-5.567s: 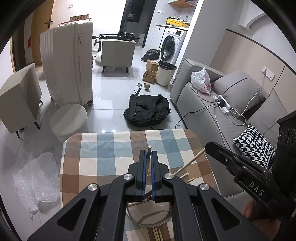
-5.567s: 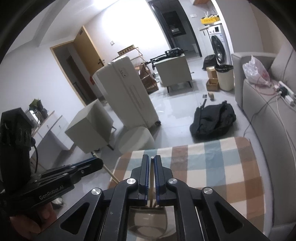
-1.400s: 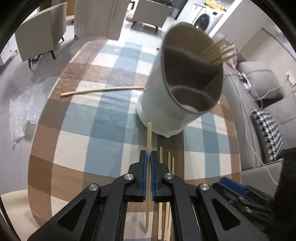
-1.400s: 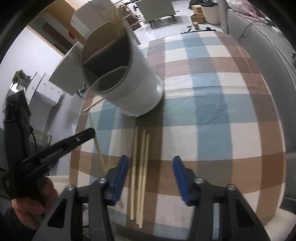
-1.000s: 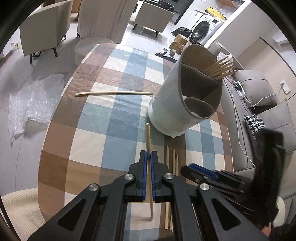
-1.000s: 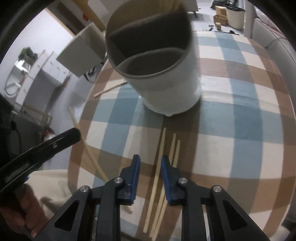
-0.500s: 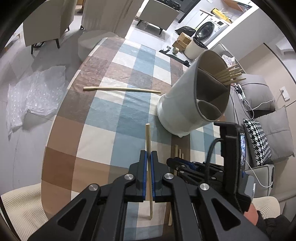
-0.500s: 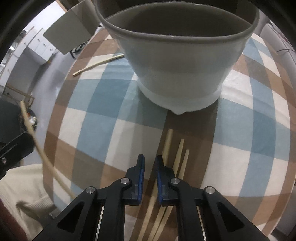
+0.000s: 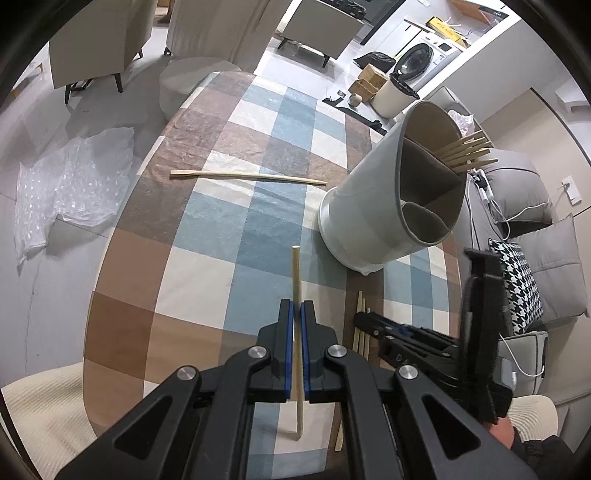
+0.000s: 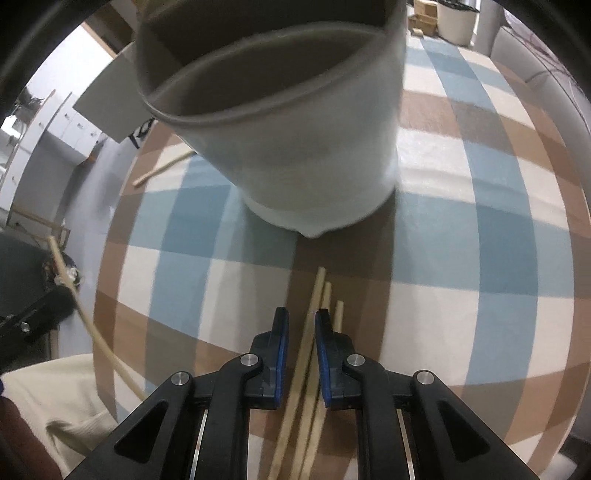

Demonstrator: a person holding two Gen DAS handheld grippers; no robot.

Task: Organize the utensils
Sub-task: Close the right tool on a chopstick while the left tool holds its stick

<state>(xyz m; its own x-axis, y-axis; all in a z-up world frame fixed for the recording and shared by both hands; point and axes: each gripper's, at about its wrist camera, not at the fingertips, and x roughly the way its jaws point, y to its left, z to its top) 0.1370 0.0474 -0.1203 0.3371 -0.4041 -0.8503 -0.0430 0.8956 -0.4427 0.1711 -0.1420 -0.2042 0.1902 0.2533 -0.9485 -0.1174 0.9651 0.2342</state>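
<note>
Tongs (image 9: 297, 314) beside holder (image 9: 373, 210) containing chopsticks (image 9: 467, 153)

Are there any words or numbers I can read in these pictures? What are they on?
None can be read.
The yellow box above the washing machine may carry print, but it is too small to read.
The cardboard boxes on the floor show no readable label.
The holder and both hand-held grippers show no lettering.
</note>
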